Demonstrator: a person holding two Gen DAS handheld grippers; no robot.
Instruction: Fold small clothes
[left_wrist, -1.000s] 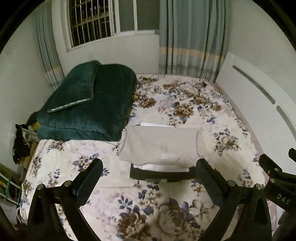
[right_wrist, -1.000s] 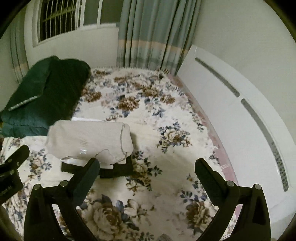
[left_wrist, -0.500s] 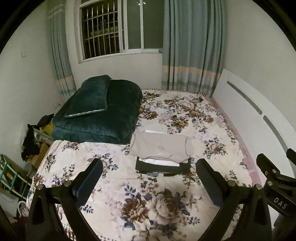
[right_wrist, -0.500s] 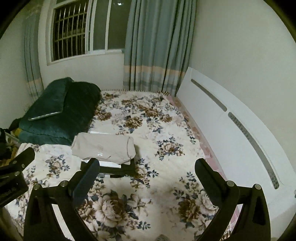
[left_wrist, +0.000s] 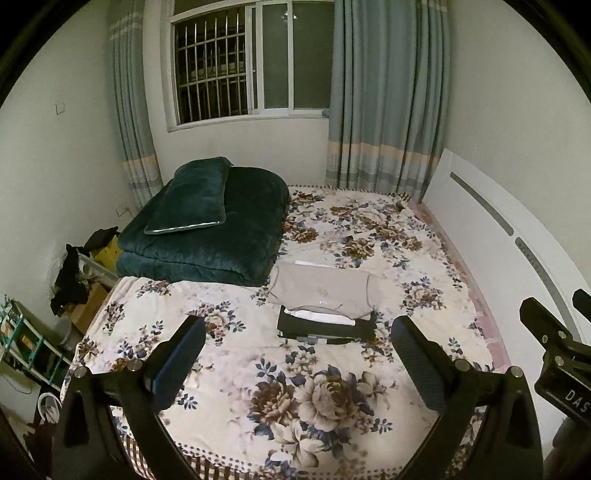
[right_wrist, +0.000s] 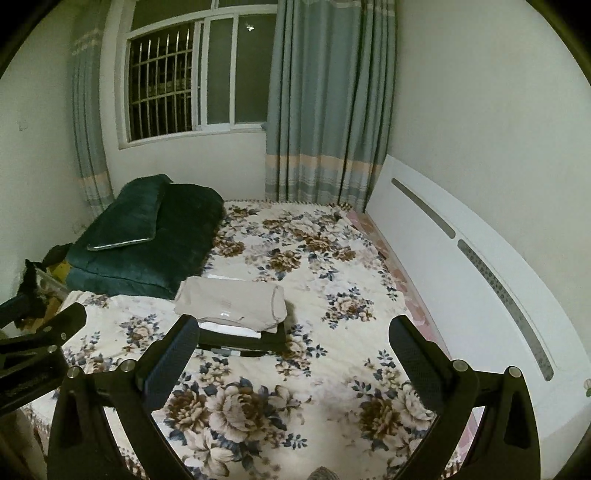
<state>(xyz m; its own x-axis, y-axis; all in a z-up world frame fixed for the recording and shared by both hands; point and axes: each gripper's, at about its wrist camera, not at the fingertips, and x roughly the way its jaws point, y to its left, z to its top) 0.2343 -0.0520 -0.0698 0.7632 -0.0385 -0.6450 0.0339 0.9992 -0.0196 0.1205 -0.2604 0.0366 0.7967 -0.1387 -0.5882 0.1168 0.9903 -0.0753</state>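
Observation:
A folded beige garment (left_wrist: 325, 291) lies on top of a small stack, over a white piece (left_wrist: 317, 316) and a folded black piece (left_wrist: 325, 329), in the middle of the flowered bed (left_wrist: 325, 402). The stack also shows in the right wrist view (right_wrist: 232, 304). My left gripper (left_wrist: 299, 350) is open and empty, held back above the bed's near part. My right gripper (right_wrist: 293, 347) is open and empty, to the right of the stack and well short of it.
A folded dark green quilt (left_wrist: 207, 236) with a green pillow (left_wrist: 192, 195) lies at the bed's far left. A white headboard (right_wrist: 461, 266) runs along the right. Clutter and a shelf (left_wrist: 22, 343) stand left of the bed. Curtains and a barred window are behind.
Both grippers have pulled back and up from the stack, which looks smaller and farther now. The stack has not moved. Both stay open.

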